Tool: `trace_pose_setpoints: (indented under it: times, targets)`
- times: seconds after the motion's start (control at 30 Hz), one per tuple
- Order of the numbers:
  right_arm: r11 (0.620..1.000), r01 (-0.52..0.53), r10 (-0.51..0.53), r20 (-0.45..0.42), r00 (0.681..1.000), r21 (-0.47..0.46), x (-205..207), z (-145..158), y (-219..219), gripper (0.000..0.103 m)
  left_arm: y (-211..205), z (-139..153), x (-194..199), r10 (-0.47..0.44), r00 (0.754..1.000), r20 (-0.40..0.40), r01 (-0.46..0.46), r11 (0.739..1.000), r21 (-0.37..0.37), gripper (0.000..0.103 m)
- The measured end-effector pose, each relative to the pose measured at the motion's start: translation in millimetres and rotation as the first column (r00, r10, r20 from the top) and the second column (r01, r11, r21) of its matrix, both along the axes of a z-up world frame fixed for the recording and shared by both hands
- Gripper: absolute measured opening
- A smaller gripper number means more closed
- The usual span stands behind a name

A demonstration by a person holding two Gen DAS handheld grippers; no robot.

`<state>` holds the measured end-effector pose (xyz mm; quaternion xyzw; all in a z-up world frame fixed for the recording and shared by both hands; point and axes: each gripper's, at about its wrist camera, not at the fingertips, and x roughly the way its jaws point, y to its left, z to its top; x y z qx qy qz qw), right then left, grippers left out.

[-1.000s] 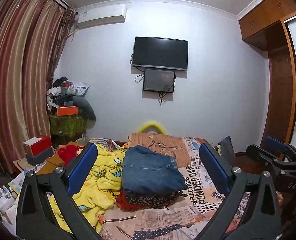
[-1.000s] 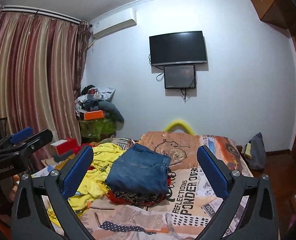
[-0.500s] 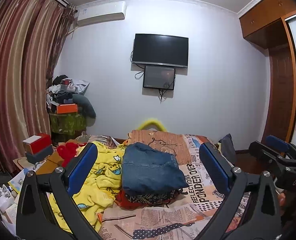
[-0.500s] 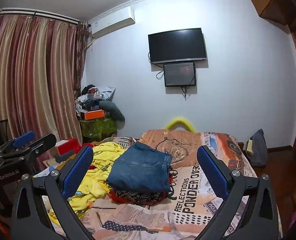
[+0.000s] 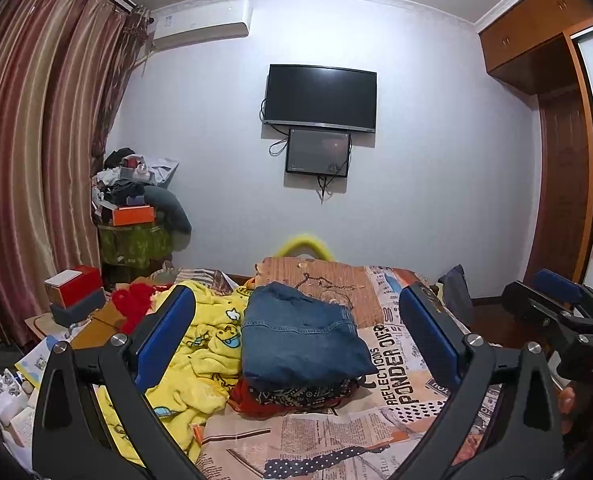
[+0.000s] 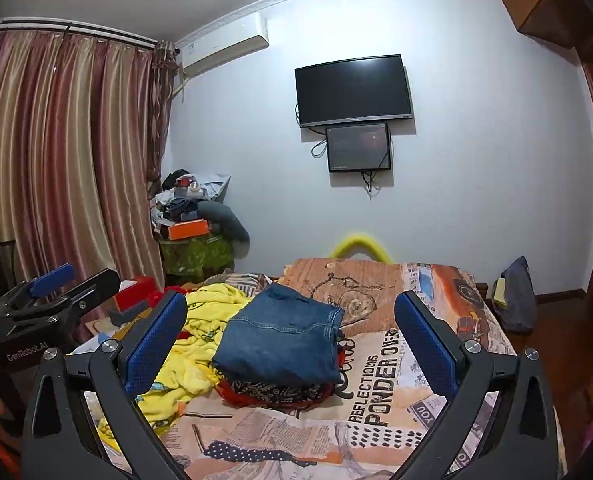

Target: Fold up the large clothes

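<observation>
Bedsheet (image 6: pixel 380 396) print: "REFLECTIONS PONDER OVER"

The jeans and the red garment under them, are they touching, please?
Touching. The right wrist view shows the folded jeans lying directly on the red garment, no gap between them.

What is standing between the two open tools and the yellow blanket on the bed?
Nothing visible blocks either tool. The yellow blanket lies crumpled and in the open on the bed, left of the folded jeans. The left tool and right tool are open and empty.
</observation>
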<state>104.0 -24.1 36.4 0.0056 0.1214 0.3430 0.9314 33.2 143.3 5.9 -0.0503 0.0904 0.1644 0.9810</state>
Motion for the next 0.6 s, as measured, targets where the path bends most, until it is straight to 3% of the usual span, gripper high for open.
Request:
trace_pose_setpoints:
  times: [0.6]
  targets:
    - [1.000, 0.009, -0.009, -0.018, 1.000, 0.005, 2, -1, 0, 0.103, 18, -5, 3, -0.038, 0.999, -0.019, 0.038, 0.999, -0.023, 0.103]
